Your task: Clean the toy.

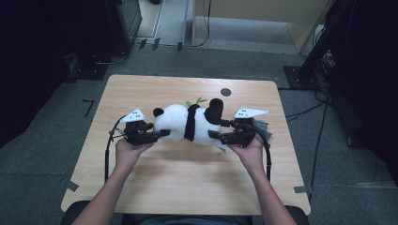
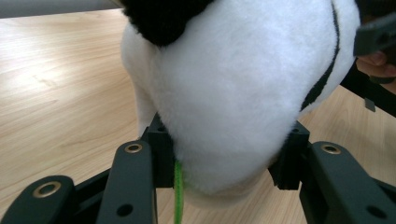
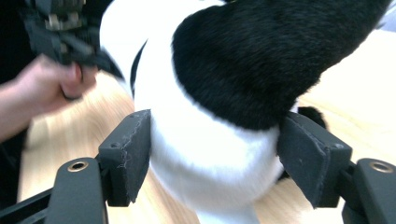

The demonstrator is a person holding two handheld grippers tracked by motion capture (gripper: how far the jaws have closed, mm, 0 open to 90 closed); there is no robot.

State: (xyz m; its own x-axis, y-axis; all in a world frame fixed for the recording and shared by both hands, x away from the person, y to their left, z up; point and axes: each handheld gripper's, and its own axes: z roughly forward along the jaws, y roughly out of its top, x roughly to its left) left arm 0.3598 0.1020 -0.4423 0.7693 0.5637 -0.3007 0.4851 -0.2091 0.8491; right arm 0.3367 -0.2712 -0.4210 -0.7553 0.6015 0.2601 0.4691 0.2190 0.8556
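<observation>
Panda plush [image 1: 187,123] sat clamped between both pairs of jaws: our left gripper [image 1: 158,134] pinched its white head end, our right gripper [image 1: 215,129] squeezed its rear, above the wooden table [image 1: 187,178]. We read no labels.

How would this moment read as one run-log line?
object: plush panda on table | left gripper: shut on head end | right gripper: shut on rear end | both hands holding

A pale wooden table [image 1: 155,187] stands on grey carpet [image 1: 42,159] (dark surroundings, cables [image 1: 321,126] trailing).
</observation>
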